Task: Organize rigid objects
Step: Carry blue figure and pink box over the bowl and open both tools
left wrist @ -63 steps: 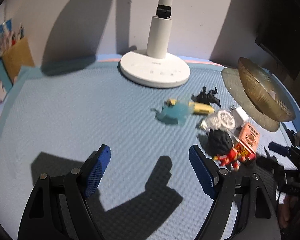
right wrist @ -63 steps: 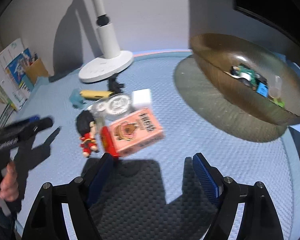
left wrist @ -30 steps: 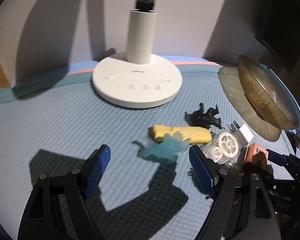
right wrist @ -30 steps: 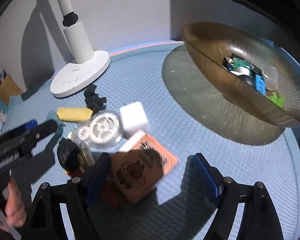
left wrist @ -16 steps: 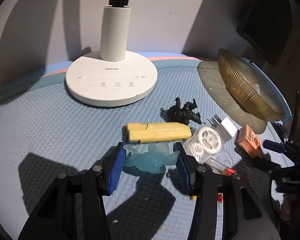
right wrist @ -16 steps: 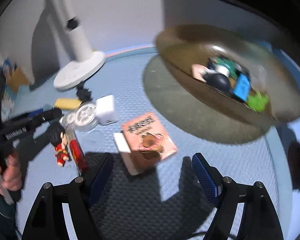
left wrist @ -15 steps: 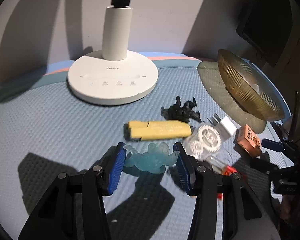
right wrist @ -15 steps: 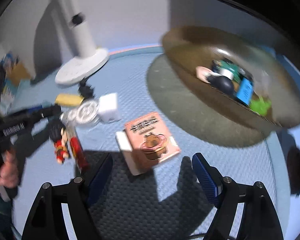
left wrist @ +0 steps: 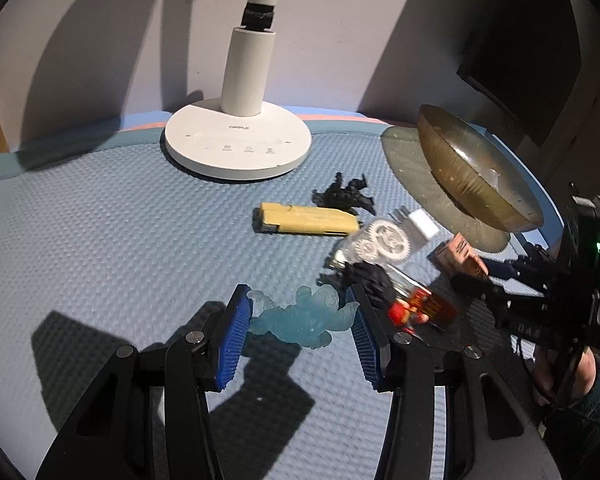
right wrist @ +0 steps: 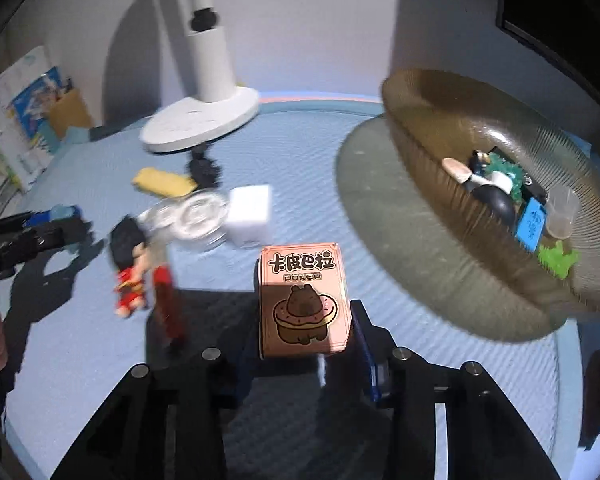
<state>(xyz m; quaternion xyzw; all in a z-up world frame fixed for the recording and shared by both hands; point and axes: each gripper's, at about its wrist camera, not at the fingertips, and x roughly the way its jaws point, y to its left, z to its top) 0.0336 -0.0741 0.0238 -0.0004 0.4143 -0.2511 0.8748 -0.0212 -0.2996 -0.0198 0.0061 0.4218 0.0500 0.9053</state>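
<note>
A translucent blue figure (left wrist: 300,316) sits between the blue pads of my left gripper (left wrist: 300,332), which is shut on it just above the blue mat. My right gripper (right wrist: 304,352) has its jaws closing on a pink card box (right wrist: 304,300) with a brown animal printed on it; the box fills the gap and hides the left pad. In the left wrist view the same box (left wrist: 460,256) shows at the right, at the right gripper's fingertips. A ribbed amber bowl (right wrist: 440,120) with several small items inside stands to the right.
On the mat lie a yellow block (left wrist: 306,220), a black figure (left wrist: 344,196), a clear gear toy (left wrist: 384,240), a white charger (left wrist: 420,226) and a black-haired doll in red (right wrist: 130,276). A white lamp base (left wrist: 238,144) stands behind them. Books lean at the far left (right wrist: 28,112).
The left gripper closed on the blue figure and drew it back from the yellow block. The right gripper's jaws closed in on the pink box, which now stands straight between them.
</note>
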